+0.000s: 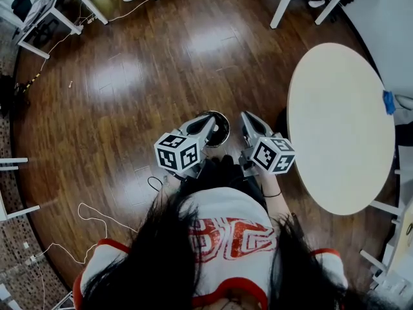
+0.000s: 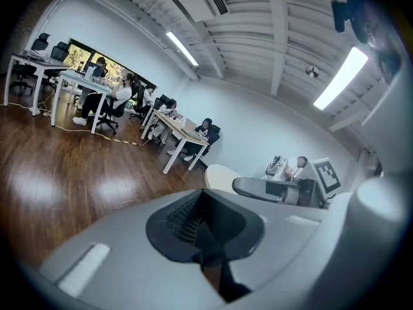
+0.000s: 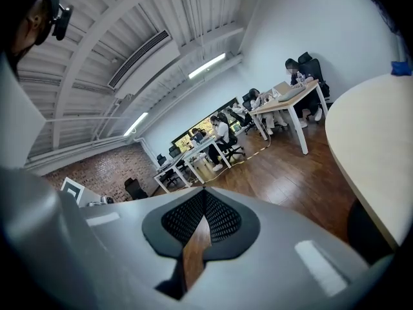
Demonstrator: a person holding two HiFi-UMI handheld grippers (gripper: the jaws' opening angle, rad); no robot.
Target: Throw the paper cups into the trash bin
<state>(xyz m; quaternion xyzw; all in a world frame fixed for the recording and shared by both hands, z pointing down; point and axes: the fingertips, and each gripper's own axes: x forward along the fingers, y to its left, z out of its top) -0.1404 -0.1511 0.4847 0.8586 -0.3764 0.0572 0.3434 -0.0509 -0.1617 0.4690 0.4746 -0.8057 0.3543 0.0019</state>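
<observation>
Left gripper (image 2: 203,194) has its jaws closed together, and nothing is held between them. Right gripper (image 3: 205,194) is the same: its jaws meet at the tip, and only a thin strip of the wooden floor (image 1: 129,76) shows through lower down. In the head view both grippers sit close side by side at the centre of the frame, just in front of the person's white and red shirt (image 1: 226,231). A round dark bin (image 1: 222,133) stands on the floor between their tips, and the left gripper partly covers it. At the right of the frame is a pale round table (image 1: 339,128), with a small blue object (image 1: 388,102) at its right edge.
</observation>
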